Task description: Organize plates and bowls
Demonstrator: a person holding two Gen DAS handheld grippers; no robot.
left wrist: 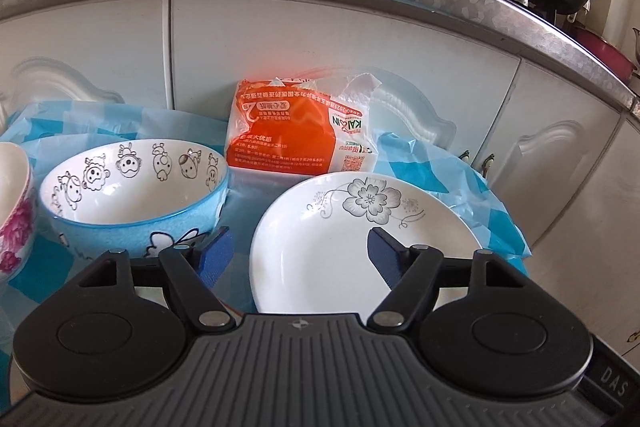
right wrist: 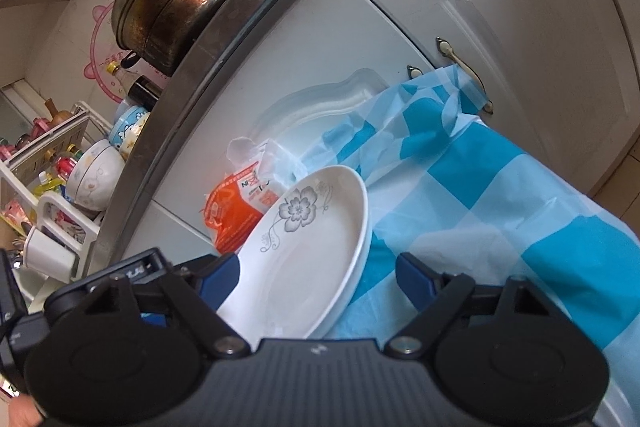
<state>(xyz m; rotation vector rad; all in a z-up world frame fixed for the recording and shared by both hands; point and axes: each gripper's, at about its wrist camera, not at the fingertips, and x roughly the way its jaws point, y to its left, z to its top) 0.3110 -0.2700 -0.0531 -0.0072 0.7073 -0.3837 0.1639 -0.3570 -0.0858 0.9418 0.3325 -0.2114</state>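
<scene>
Nearest the left wrist camera, the left gripper (left wrist: 300, 251) has its blue-padded jaws spread wide and holds nothing; its right finger hangs over the white plate (left wrist: 360, 247), its left finger near the blue bowl (left wrist: 136, 195). Part of a word, "DAS", shows on the gripper's body. The plate, painted with a grey flower, lies on the blue-and-white checked cloth (left wrist: 492, 211). The blue bowl sits just left of it, cartoon faces ringing its inside, with a pink-flowered bowl (left wrist: 14, 211) at the far left edge.

In the right wrist view, the right gripper (right wrist: 316, 277), rolled to one side, is also wide open and empty, its jaws straddling the plates; here two stacked rims show. Behind stands an orange tissue pack (left wrist: 296, 131) printed "KAIXIN", then white cabinet doors (left wrist: 304, 43).
</scene>
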